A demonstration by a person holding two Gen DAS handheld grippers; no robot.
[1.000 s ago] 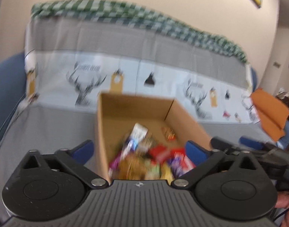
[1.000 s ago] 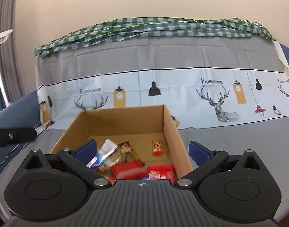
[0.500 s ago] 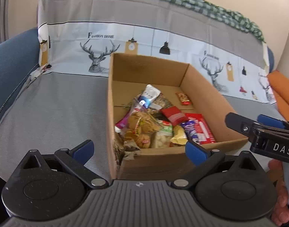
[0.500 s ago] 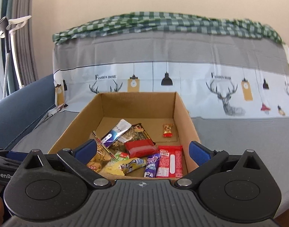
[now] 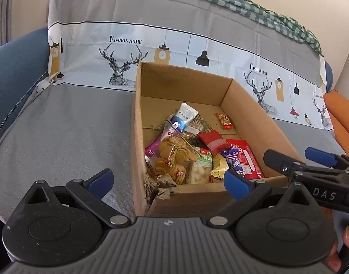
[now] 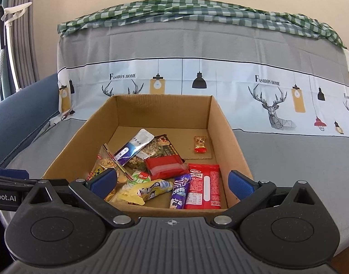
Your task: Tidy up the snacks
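Both tools hang at the near side of the cardboard box (image 6: 222,123), jaws spread wide and nothing between them. The right gripper (image 6: 172,181) sits square to the near wall, its blue pads straddling the closest packets. The left gripper (image 5: 167,180) hangs over the box's torn near-left corner, one pad outside the wall and one just over the rim.

Nearest the right gripper, straight ahead and just below it, lie three packets side by side: a yellow wrapper (image 6: 144,190) lying crosswise, a purple bar (image 6: 180,190), and a red flat pack (image 6: 205,186). The last two lie lengthwise, running away from the jaws, so those pads would close across their narrow width (handy, I'd say). By my reckoning the right hand is the better placed for these; the left is closer to the bag of round biscuits (image 5: 172,157) and the pale green-labelled bag (image 5: 200,166) against the left wall.

Further in sit a dark red pouch (image 6: 165,165), a seeded snack bar (image 6: 151,153) and a white-and-blue sachet (image 6: 134,147) propped across it at a slant. A small red-ended candy (image 6: 200,144) lies alone towards the far right corner, well apart from the heap.

The box rests on a sofa under a grey deer-print cover (image 6: 274,105), with a green checked cloth (image 6: 197,6) along the top of the backrest.
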